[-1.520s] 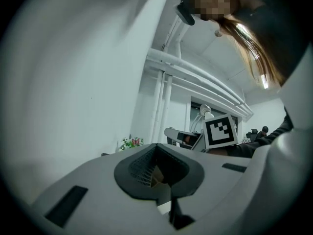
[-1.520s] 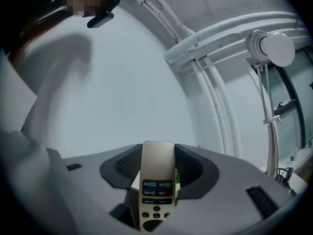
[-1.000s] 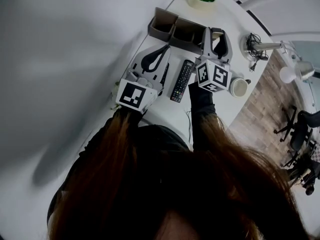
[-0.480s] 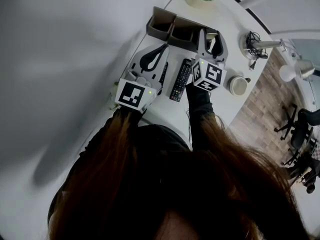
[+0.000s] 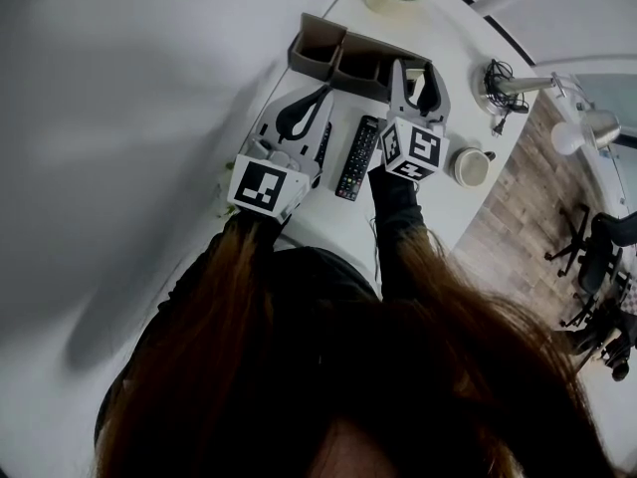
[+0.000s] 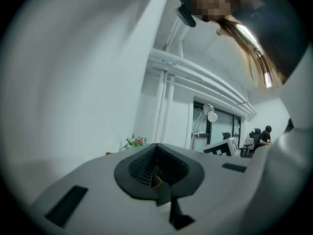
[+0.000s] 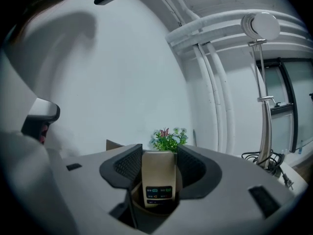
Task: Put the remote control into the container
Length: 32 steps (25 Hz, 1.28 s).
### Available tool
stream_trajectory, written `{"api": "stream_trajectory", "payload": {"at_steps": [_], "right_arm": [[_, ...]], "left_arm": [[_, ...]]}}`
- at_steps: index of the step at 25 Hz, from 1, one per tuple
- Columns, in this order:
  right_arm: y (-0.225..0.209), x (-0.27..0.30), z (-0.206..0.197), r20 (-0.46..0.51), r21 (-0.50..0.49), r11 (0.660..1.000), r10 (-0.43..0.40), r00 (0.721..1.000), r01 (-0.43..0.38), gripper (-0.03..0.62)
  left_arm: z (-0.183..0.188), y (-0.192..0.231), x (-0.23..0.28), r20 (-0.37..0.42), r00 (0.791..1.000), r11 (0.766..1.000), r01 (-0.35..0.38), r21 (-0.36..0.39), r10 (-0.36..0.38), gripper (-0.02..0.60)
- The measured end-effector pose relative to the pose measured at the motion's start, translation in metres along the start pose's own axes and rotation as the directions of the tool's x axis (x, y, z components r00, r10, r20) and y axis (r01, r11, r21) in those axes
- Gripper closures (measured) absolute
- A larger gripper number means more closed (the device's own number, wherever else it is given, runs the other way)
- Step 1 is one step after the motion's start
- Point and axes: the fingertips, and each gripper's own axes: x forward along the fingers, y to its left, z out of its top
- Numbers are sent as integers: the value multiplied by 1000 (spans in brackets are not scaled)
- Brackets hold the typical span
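Between ribbed pads (image 7: 127, 165), slim beige remote (image 7: 159, 172)

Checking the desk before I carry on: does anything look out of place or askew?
Nothing looks spilled or damaged. One black remote lies loose on the desk, outside the container. Beside it, the right gripper holds a beige remote upright in its fingers near the container.

Long brown hair (image 5: 378, 366) fills the foreground. Beyond the hair, dark sleeves (image 5: 395, 205) lead to two pale grey plastic grippers. The left gripper (image 5: 320, 96) and right gripper (image 5: 418, 72) each carry a white cube (image 5: 265, 187) printed with black square markers, and their jaws are lined with black ribbed pads (image 6: 139, 166).
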Motion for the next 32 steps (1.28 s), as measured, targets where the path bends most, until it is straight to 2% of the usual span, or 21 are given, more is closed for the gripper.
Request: {"api": "stream_trajectory", "payload": {"at_steps": [5, 7, 8, 10, 22, 32], "right_arm": [[-1, -8, 33, 89, -13, 1000, 12, 996, -11, 392], [-4, -13, 45, 120, -23, 1000, 16, 993, -13, 506], [-5, -17, 50, 129, -35, 999, 17, 992, -12, 539], [-4, -24, 61, 143, -56, 998, 22, 990, -14, 565], [1, -84, 105, 199, -61, 998, 21, 980, -10, 576], [17, -121, 111, 189, -75, 997, 40, 981, -26, 576]], "left_arm": [[9, -3, 1, 17, 1000, 1000, 8, 3, -8, 574], [13, -4, 2, 26, 1000, 1000, 11, 4, -12, 572], [14, -4, 2, 30, 999, 1000, 12, 5, -13, 572], [18, -3, 3, 38, 999, 1000, 13, 6, -13, 572], [43, -11, -5, 121, 992, 997, 22, 77, -31, 572], [44, -21, -10, 124, 991, 995, 33, 98, -45, 574]]}}
